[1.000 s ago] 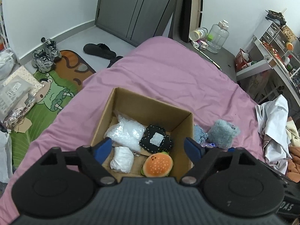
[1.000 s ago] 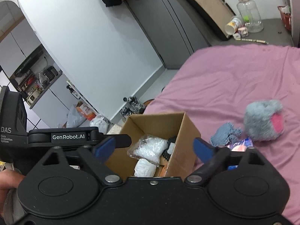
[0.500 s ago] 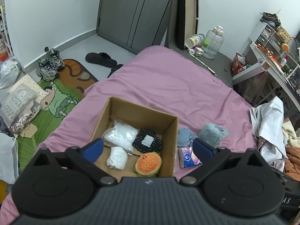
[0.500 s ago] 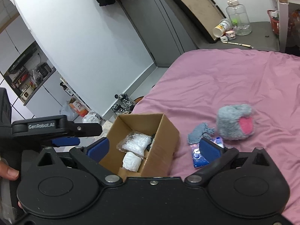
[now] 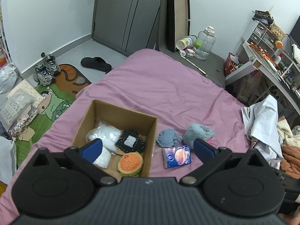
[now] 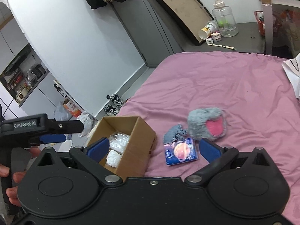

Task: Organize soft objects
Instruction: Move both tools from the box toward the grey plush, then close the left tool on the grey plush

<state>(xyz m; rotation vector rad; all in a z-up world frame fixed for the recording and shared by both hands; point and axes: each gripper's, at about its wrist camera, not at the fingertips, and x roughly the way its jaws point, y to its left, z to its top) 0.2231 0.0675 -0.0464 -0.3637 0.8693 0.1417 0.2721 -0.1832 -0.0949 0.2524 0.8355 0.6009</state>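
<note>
A pink-sheeted bed (image 5: 168, 86) fills a cluttered bedroom with grey wardrobe doors (image 5: 127, 13) behind. Near its left edge an open cardboard box (image 5: 150, 136) holds a burger plush (image 5: 130, 161) and white bags; beside it lie a blue packet (image 6: 181, 151), a blue knit (image 6: 174, 133) and a grey fluffy pouch (image 6: 202, 123). The left gripper (image 5: 148, 148) and right gripper (image 6: 152, 147) hover above, jaws wide, holding nothing.

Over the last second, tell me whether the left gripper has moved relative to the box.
Yes. The left gripper has pulled back and up from the box: the box looks smaller and farther off, and the blue packet beside it is now uncovered.
</note>
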